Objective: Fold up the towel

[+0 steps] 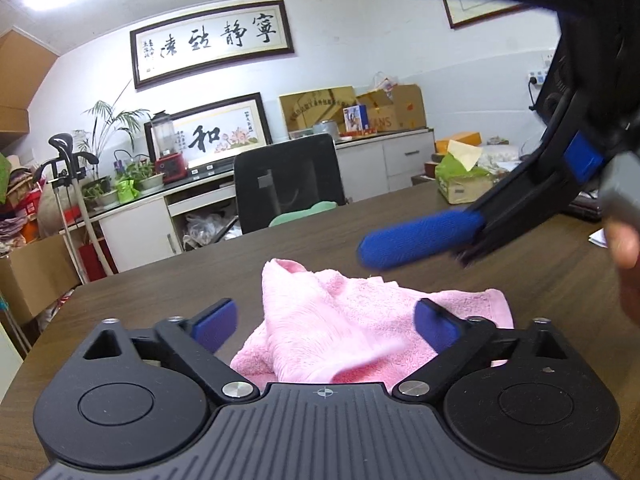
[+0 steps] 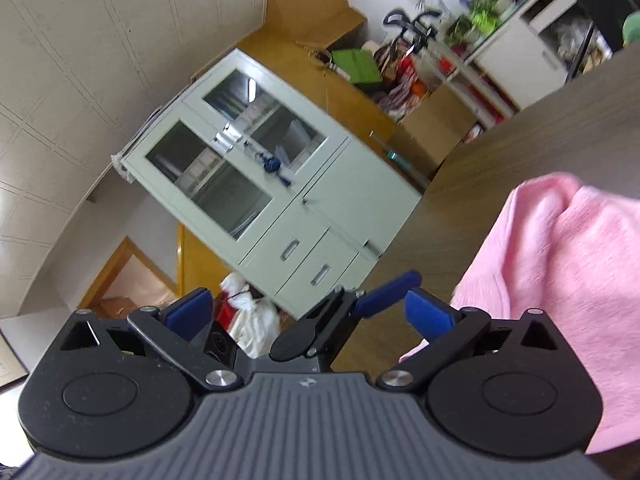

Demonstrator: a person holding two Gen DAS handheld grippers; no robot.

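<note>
Chair (image 1: 289, 184) beyond crumpled towel (image 1: 352, 320)

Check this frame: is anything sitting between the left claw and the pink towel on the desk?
Nothing visible is. The pink towel lies bunched on the brown desk directly ahead of the open left claw, with no object between them. The right claw hangs above the desk beyond the towel, off that path.

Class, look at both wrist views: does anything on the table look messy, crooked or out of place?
Yes: the pink towel lies bunched and rumpled on the brown table, one corner poking up, not folded flat. Both grippers are open and hold nothing.
</note>
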